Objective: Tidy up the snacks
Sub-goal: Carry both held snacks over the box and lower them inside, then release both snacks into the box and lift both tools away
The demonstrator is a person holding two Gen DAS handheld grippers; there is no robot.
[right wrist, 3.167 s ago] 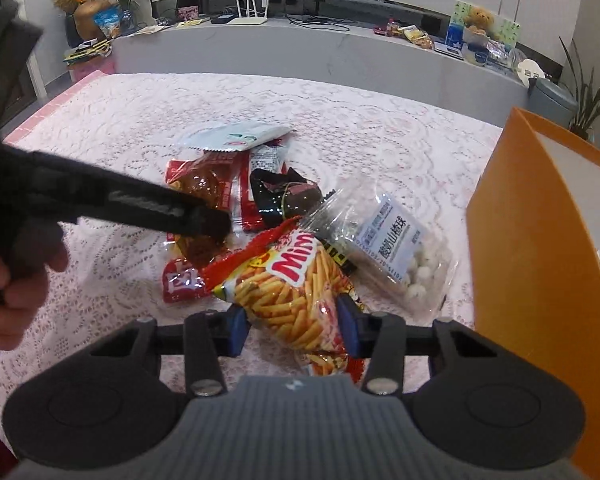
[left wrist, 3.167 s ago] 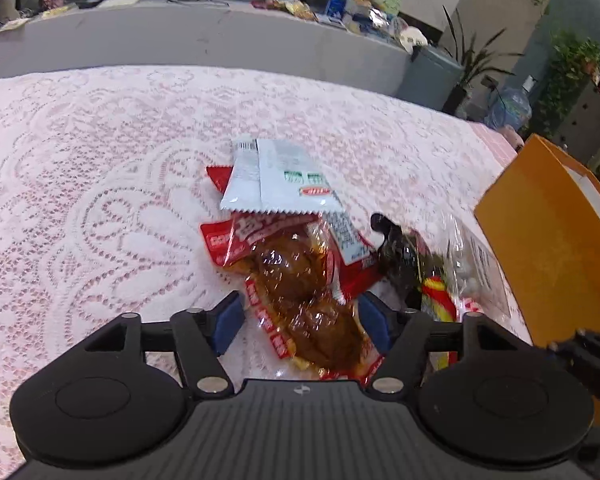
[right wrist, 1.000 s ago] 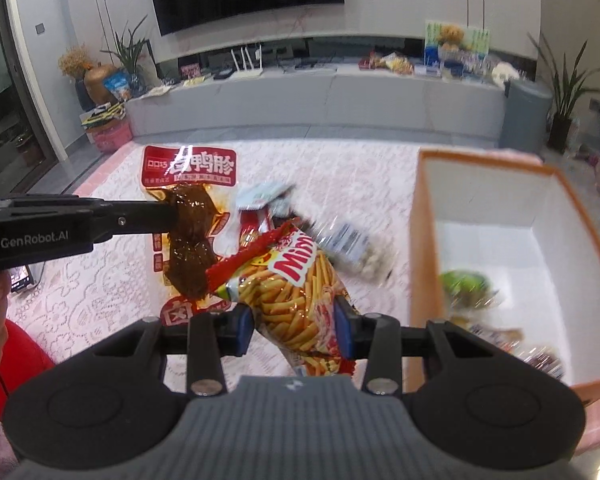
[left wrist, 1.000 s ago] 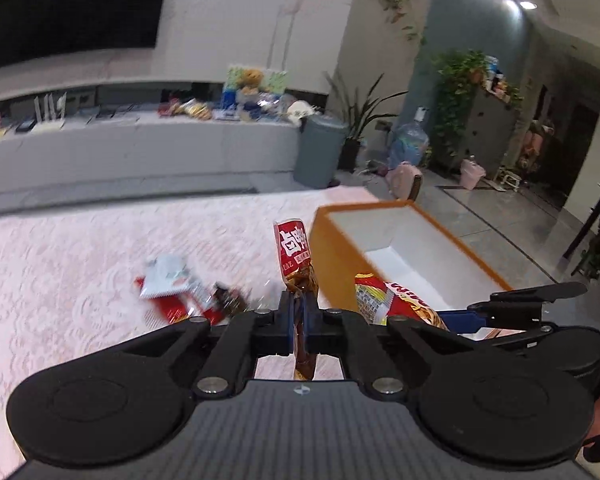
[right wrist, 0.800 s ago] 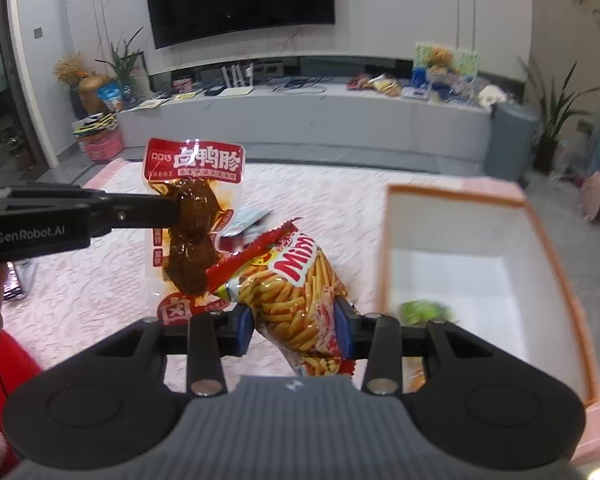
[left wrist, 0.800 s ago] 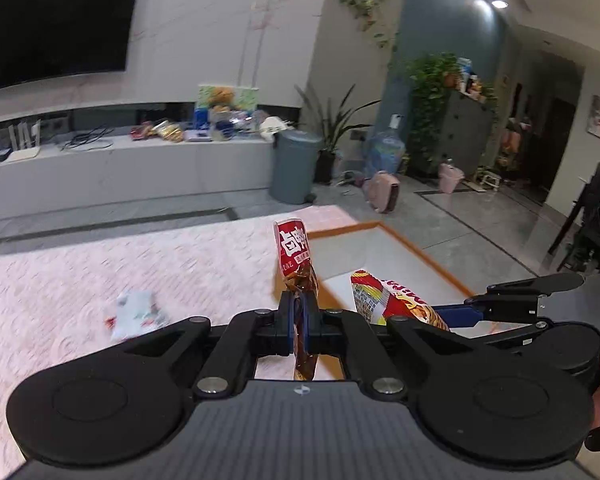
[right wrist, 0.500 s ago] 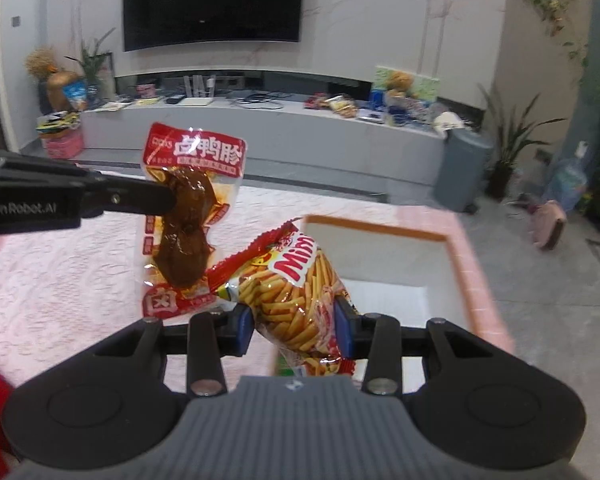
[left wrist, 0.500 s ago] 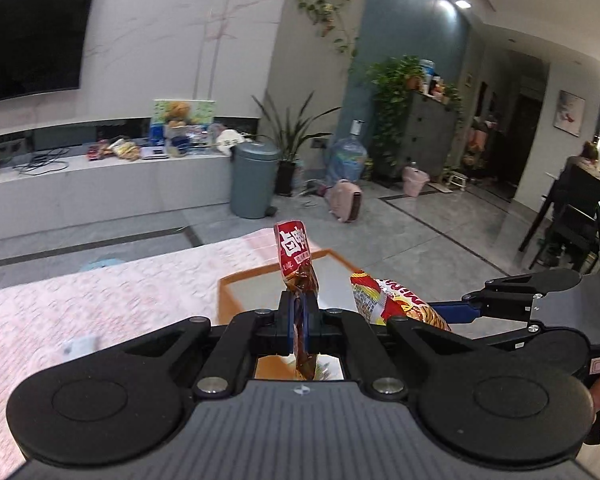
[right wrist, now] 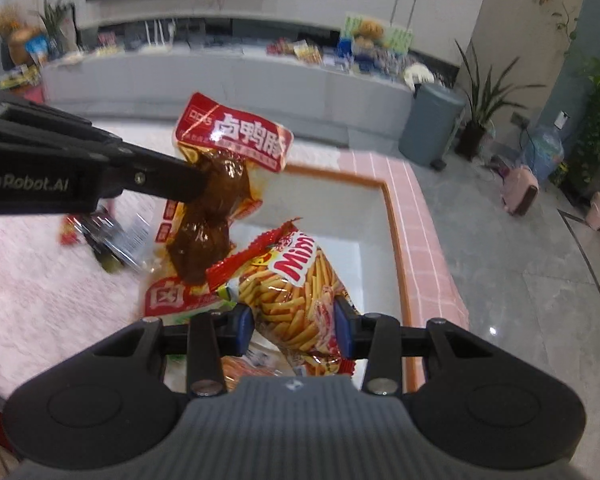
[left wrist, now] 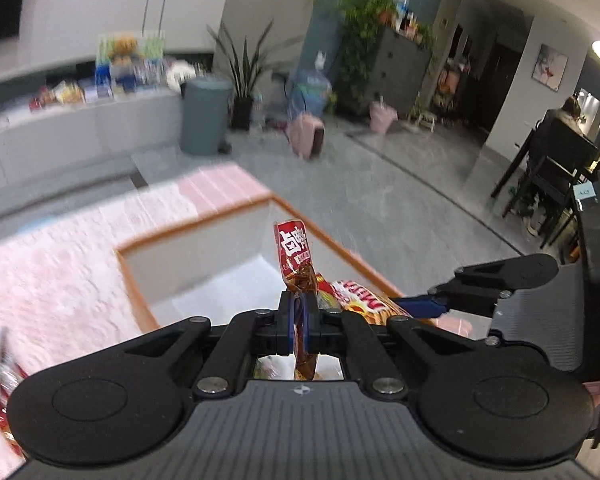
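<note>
In the left wrist view the left gripper pinches the limp, light duck-meat pouch edge-on, above the orange box; in the right wrist view the right gripper squeezes the crinkly, crushable fries bag mid-body, over that box.

Two claws, two held packets, one box.

"卤鸭胗" on the red meat pouch, "Mini" on the fries bag, "Robot.AI" on the left hand-held gripper
</note>
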